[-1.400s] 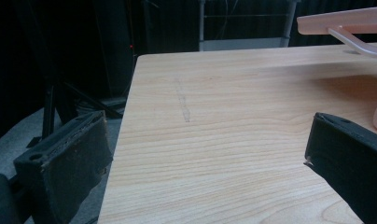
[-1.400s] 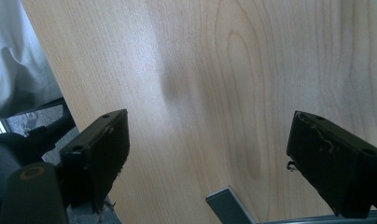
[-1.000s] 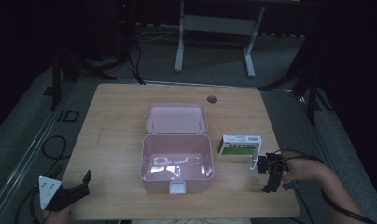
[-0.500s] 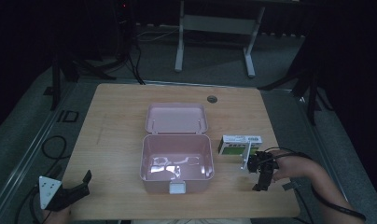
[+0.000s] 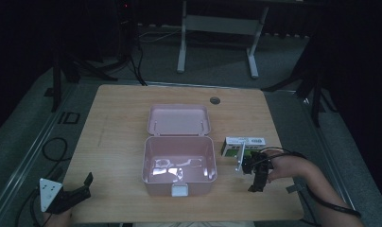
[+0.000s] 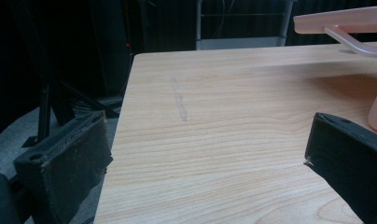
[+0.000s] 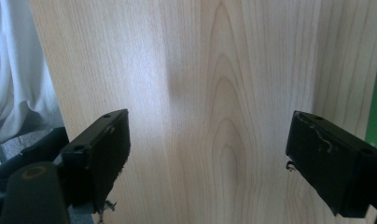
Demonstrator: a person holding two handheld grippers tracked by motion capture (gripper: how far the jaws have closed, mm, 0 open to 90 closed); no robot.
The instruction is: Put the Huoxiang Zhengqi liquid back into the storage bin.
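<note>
right gripper (image 5: 255, 177) perhaps partly hides the small box (image 5: 243, 144)

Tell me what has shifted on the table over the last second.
The right gripper has moved left along the table and closer to the green-and-white carton, now hovering just in front of it with its jaws open and nothing held. The left gripper stayed open at the near left corner. The open pink box and the carton have not moved.
</note>
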